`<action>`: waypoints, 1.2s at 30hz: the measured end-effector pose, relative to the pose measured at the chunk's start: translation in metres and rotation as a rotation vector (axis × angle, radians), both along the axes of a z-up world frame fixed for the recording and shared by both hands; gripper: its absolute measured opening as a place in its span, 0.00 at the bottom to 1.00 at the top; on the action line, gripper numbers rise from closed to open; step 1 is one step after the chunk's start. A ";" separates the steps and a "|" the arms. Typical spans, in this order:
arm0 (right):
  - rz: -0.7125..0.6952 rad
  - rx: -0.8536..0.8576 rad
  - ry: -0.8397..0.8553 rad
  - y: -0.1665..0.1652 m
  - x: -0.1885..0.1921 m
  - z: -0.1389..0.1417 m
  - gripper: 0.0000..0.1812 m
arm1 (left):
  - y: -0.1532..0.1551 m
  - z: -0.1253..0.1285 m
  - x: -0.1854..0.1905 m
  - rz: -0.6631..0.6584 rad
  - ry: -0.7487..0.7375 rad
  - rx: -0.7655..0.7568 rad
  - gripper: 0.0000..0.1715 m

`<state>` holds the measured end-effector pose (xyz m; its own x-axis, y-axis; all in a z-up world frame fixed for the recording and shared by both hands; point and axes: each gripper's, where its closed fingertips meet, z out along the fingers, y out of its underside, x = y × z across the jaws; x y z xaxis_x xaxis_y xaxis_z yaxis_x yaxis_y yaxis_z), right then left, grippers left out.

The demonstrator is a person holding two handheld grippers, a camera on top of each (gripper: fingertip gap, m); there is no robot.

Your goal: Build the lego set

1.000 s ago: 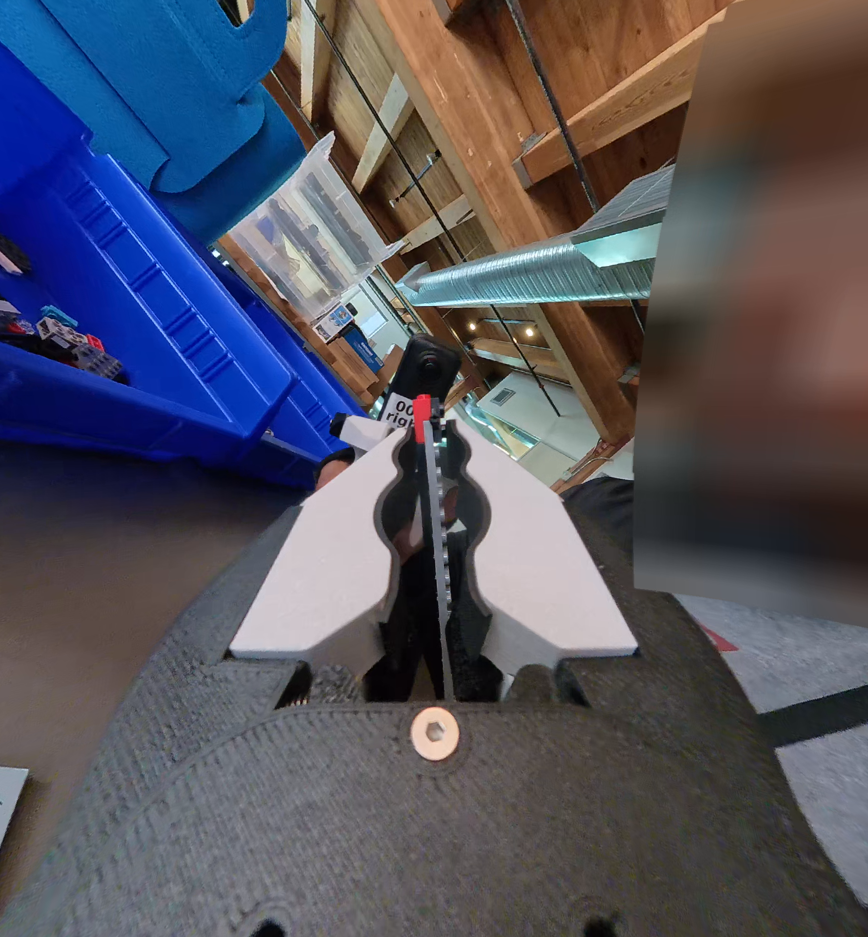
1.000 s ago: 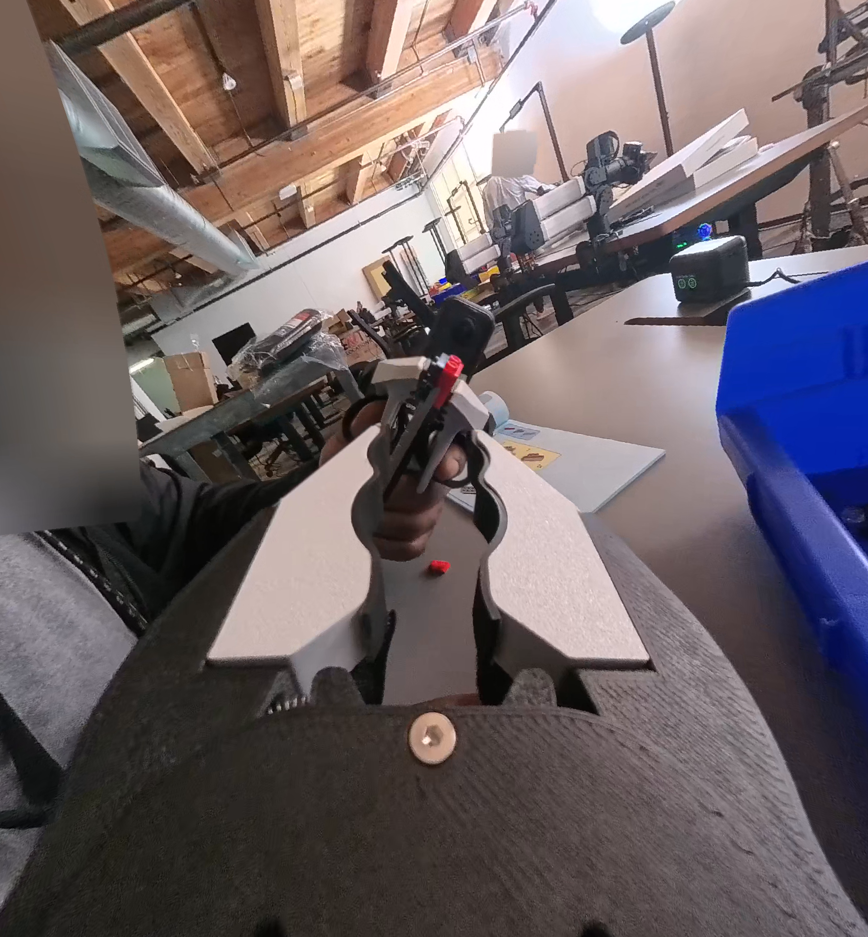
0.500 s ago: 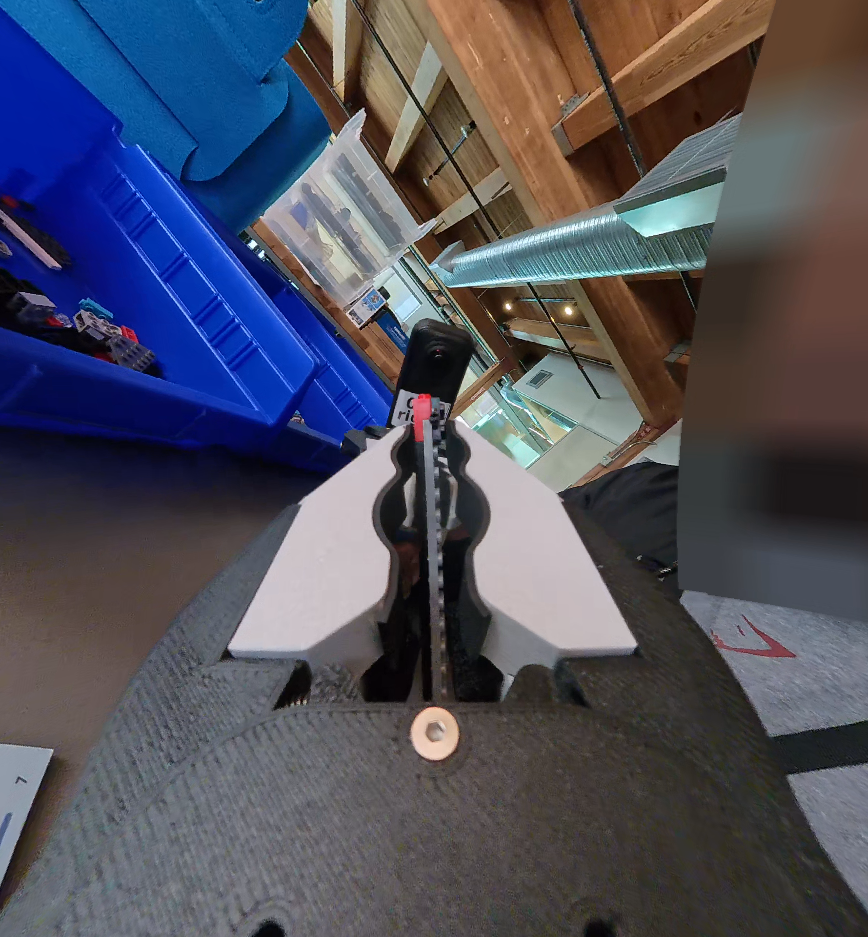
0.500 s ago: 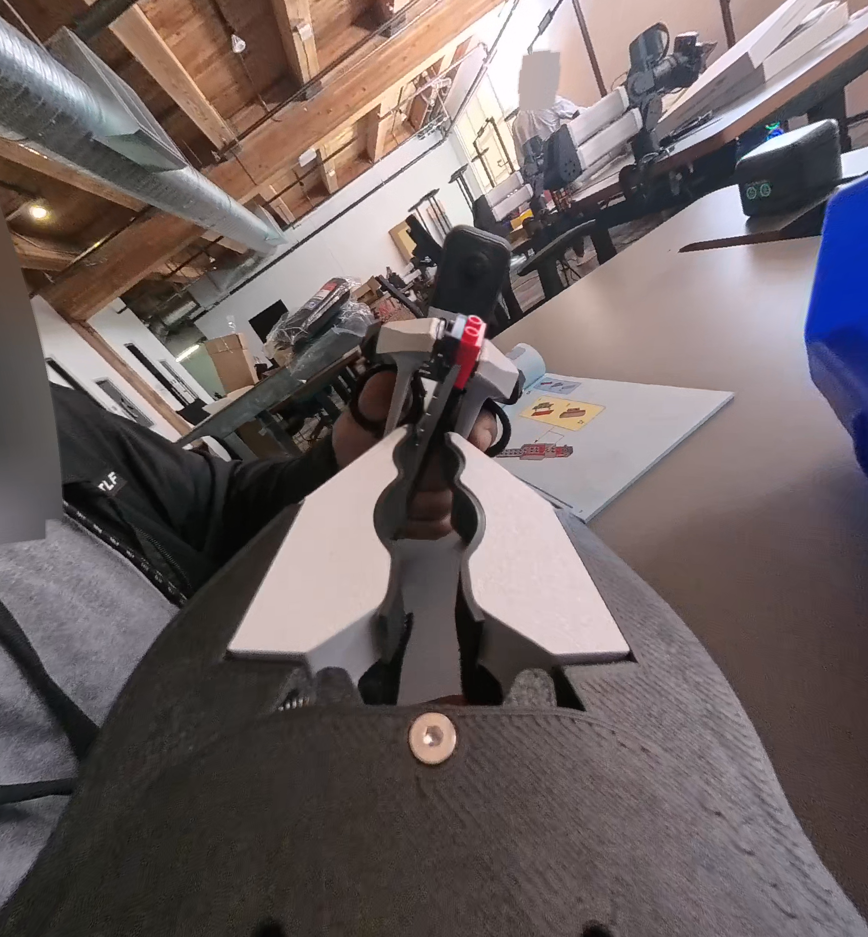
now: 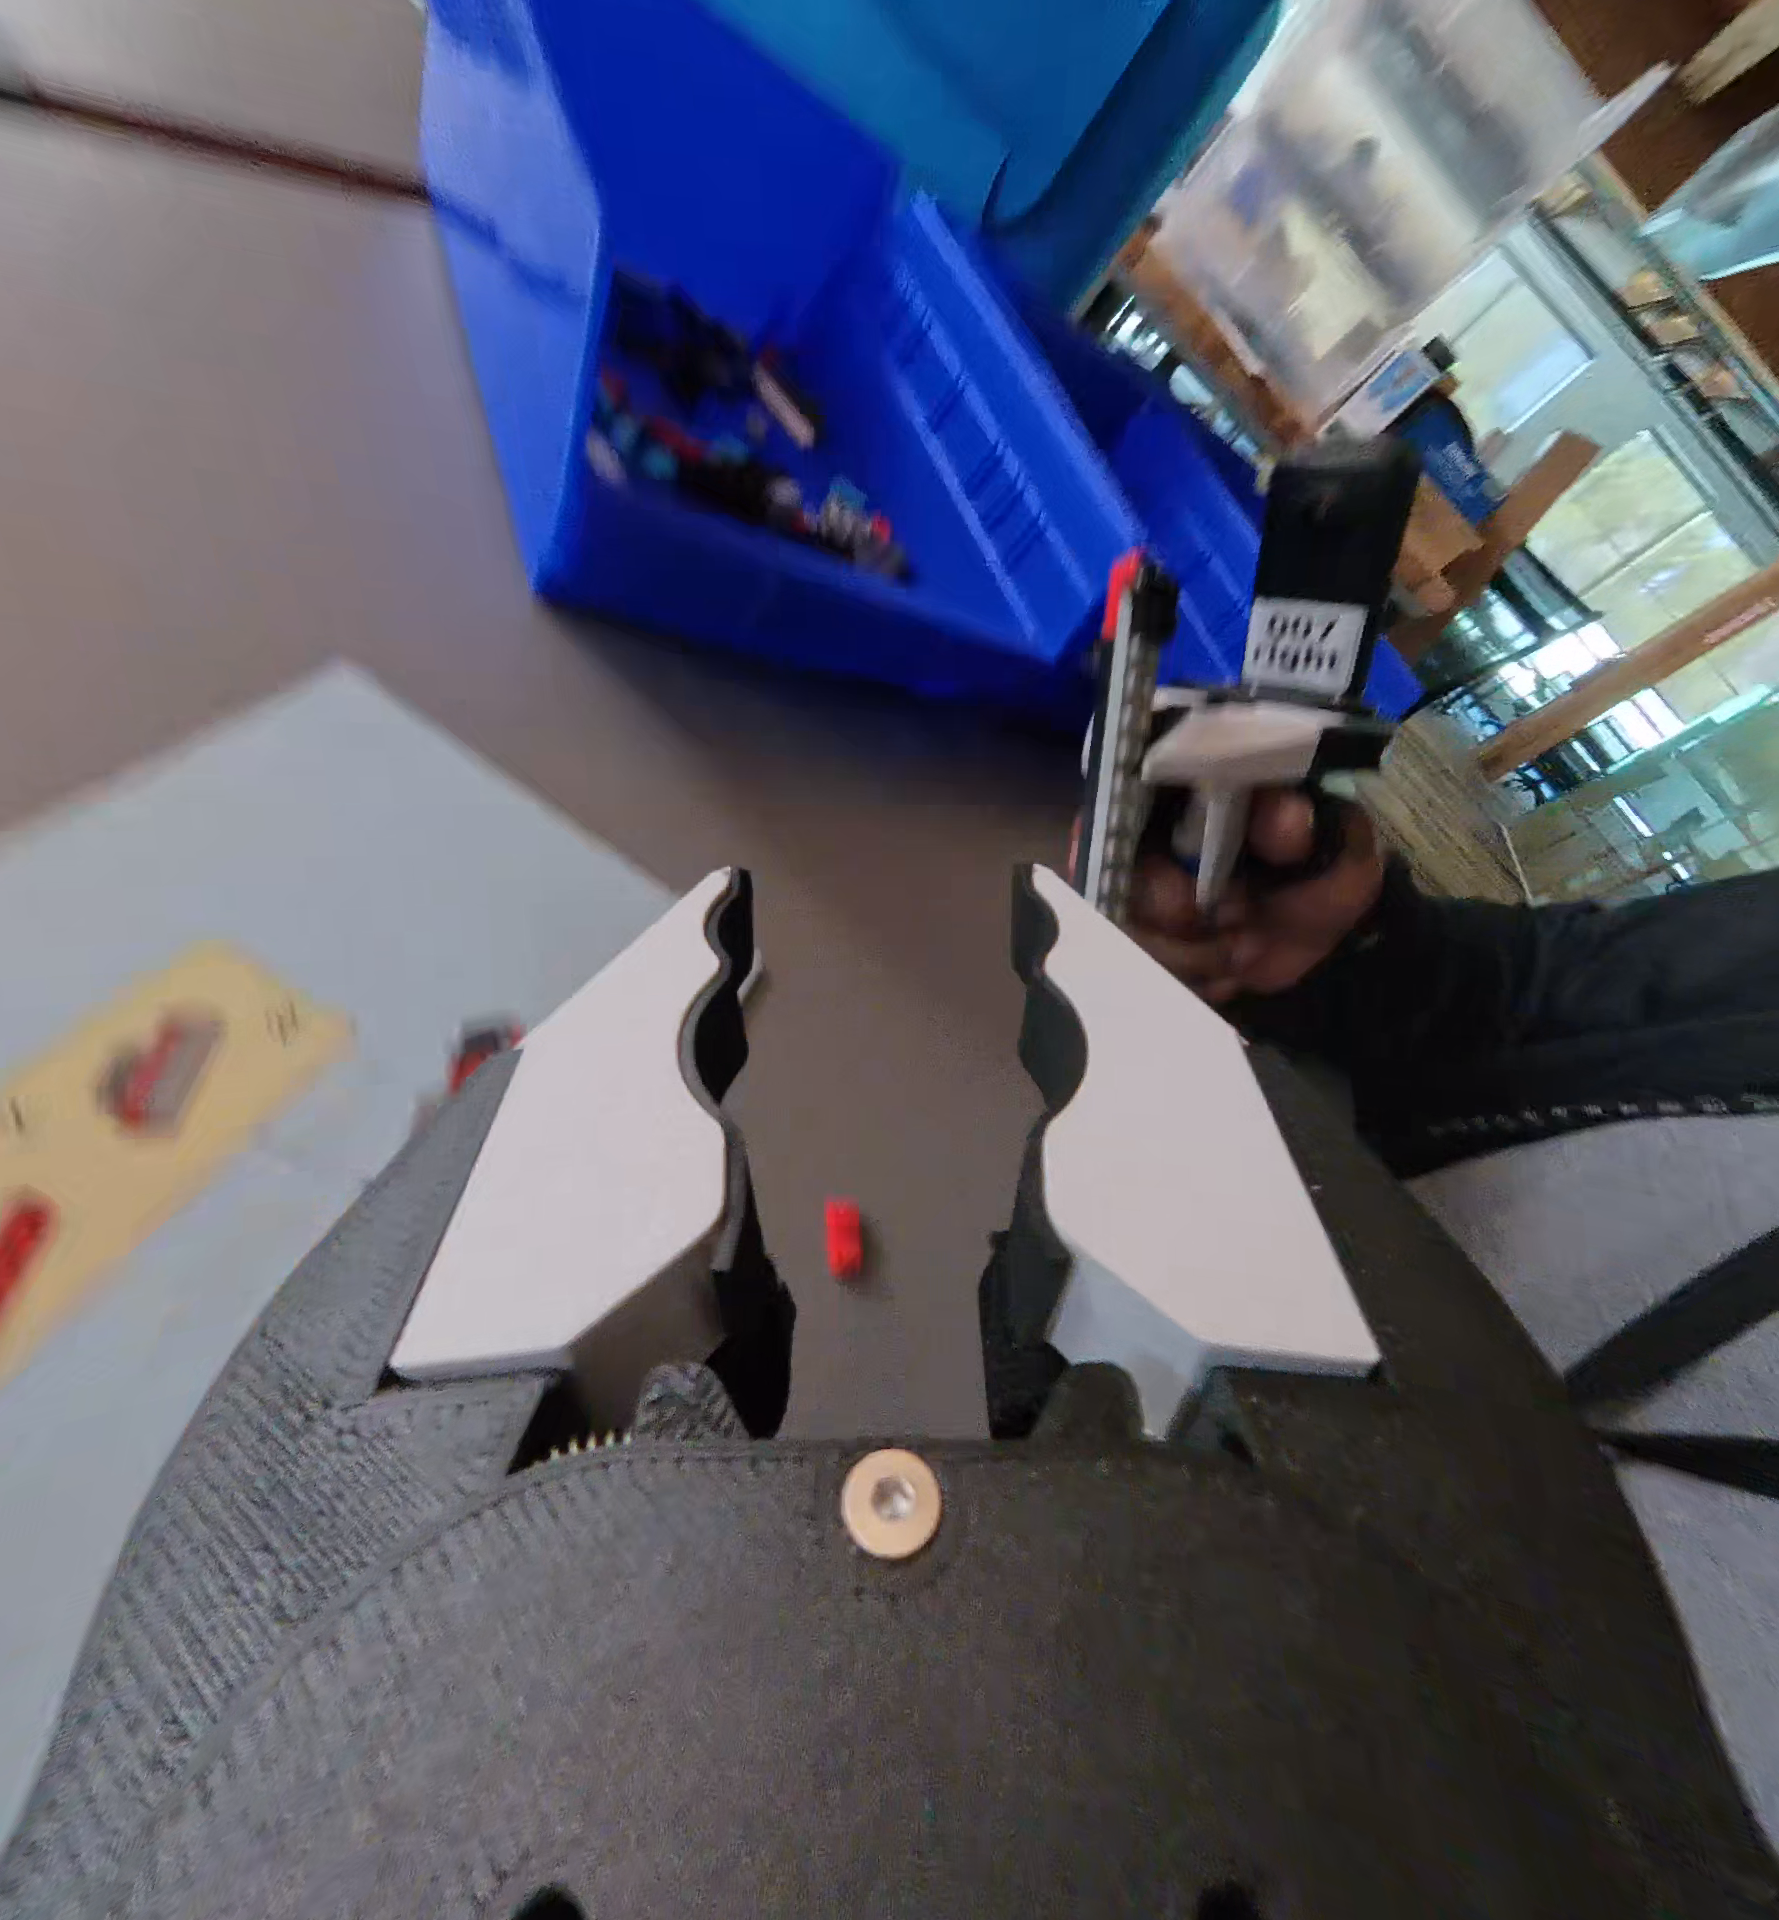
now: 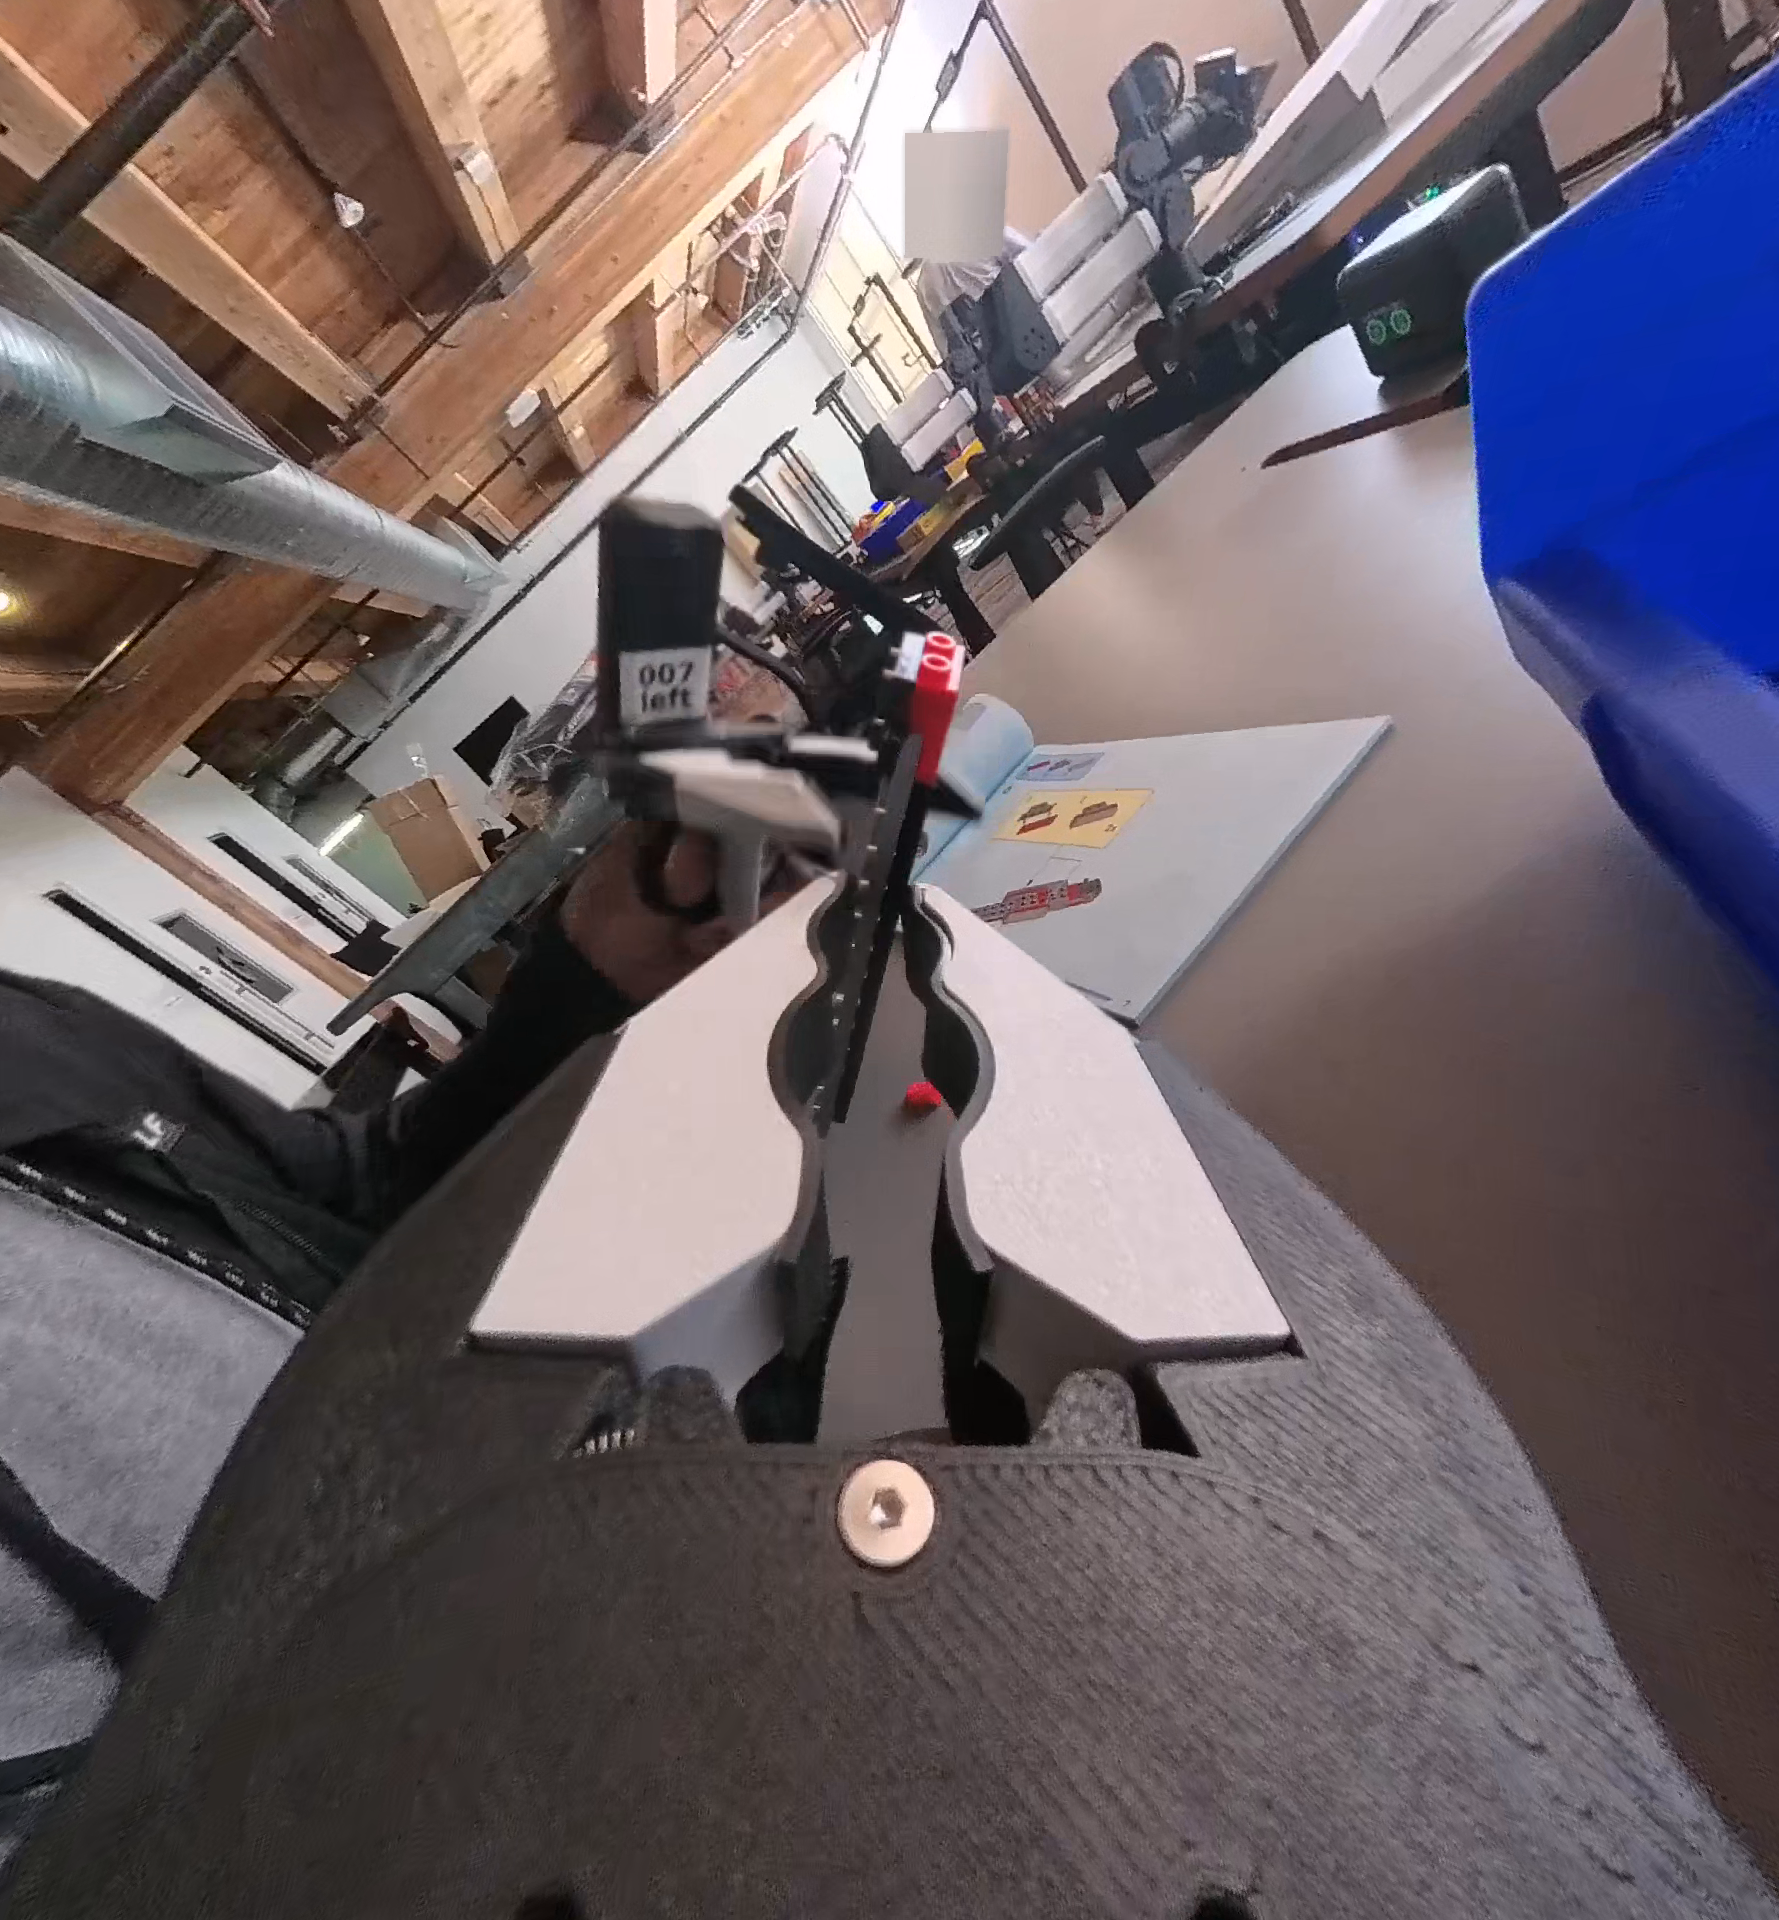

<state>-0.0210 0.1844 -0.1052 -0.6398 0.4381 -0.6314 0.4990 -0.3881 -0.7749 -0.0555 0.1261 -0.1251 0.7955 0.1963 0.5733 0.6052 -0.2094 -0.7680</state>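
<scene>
Black lego plate [image 6: 869,935] now sits in the right gripper [image 6: 874,914] alone; the left gripper [image 5: 880,914] has released, spread wide above a red brick [image 5: 843,1236], likely next.

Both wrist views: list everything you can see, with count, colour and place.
strip: one, black, upright in the right tongs
brick: one, red, on the strip's top end
loose brick: one, red, on the table
bin: one, blue, far side of the table
small pieces: many, mixed colours, inside the bin
booklet: one, pale blue, open on the table
table: one, grey-brown
left tongs: open, empty
right tongs: shut on the strip
</scene>
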 end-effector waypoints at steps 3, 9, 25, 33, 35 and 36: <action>0.008 0.008 -0.031 -0.003 0.001 -0.004 0.06 | -0.022 -0.034 0.030 0.029 -0.081 -0.107 0.27; 0.032 0.011 -0.061 -0.009 0.007 -0.008 0.06 | -0.047 -0.065 0.057 0.149 -0.101 -0.281 0.26; 0.048 0.031 -0.015 -0.010 0.013 -0.005 0.06 | -0.008 -0.066 0.082 0.085 -0.036 -0.301 0.26; 0.043 0.022 -0.018 -0.007 0.013 -0.004 0.06 | -0.007 -0.048 0.085 0.049 0.033 -0.204 0.26; 0.046 0.004 -0.028 -0.006 0.013 -0.003 0.06 | -0.015 -0.047 0.076 0.095 0.068 -0.210 0.25; 0.049 -0.007 -0.037 -0.006 0.014 -0.003 0.06 | -0.019 -0.048 0.072 0.118 0.082 -0.222 0.25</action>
